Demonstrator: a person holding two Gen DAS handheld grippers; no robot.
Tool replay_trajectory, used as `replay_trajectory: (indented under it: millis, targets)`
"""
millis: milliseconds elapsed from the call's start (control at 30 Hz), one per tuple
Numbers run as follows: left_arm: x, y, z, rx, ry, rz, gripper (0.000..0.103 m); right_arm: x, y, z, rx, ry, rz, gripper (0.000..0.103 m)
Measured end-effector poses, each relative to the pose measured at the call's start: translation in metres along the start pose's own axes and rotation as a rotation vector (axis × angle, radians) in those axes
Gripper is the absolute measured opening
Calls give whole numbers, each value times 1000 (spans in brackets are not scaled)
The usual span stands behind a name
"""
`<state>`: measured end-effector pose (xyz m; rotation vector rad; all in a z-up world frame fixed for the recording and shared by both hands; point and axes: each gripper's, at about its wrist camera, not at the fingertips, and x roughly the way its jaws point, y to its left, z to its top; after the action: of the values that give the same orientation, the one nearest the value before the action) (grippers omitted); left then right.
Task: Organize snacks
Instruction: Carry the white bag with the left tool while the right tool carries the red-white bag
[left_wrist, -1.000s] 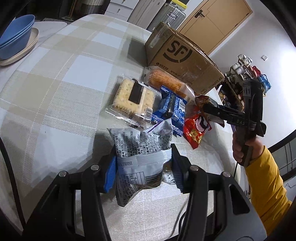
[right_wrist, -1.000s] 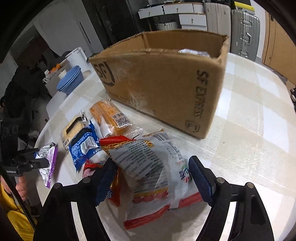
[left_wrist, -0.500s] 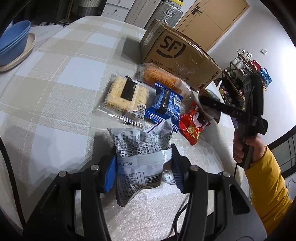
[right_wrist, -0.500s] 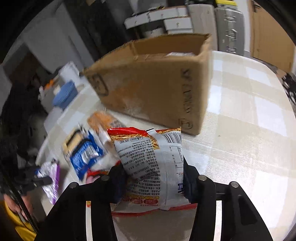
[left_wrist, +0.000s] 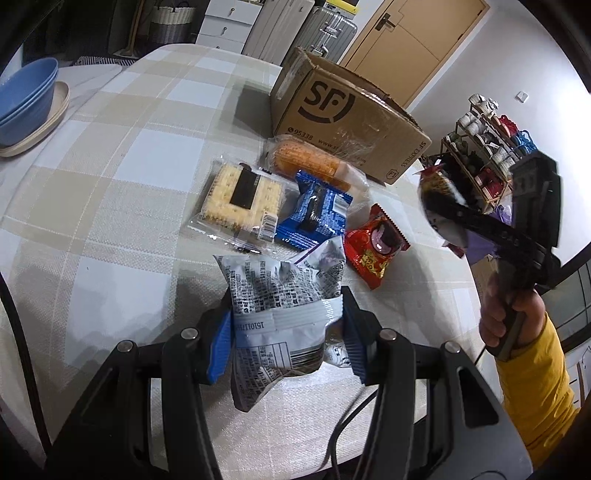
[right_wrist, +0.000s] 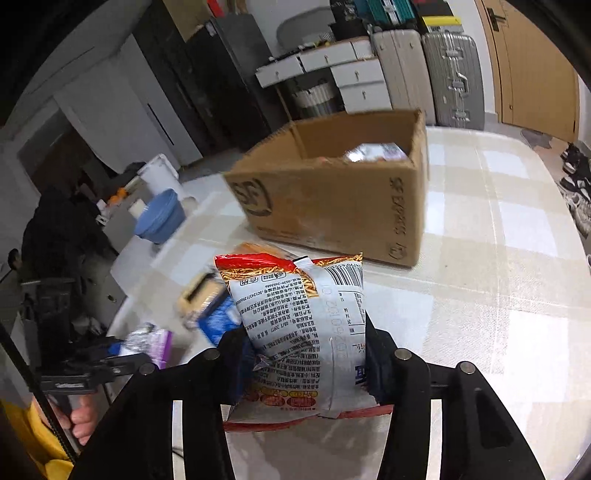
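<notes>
Your right gripper clenches a noodle packet above the counter; your left gripper grasps a grey snack bag.

Suitcases and white drawers are lining the far wall beside a wooden door, daylight washing across the checked bench.

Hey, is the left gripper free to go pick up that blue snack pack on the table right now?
Probably not yet. The left gripper is shut on a grey snack bag, so its jaws are occupied. The blue pack itself lies uncovered just beyond, so the path looks open once the bag is dropped off.
</notes>
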<state>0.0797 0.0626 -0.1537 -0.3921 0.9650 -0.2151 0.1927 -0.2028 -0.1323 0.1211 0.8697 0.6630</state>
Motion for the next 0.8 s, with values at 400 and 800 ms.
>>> replay_trajectory:
  millis: [400,800]
  targets:
    - [-26,-27,10,71,-55,16,48,-73,53,-13,-9,-164,19,49]
    - [-38,-54,2,140,-79,1,48,-108,63,-70,113,-268,-27,49]
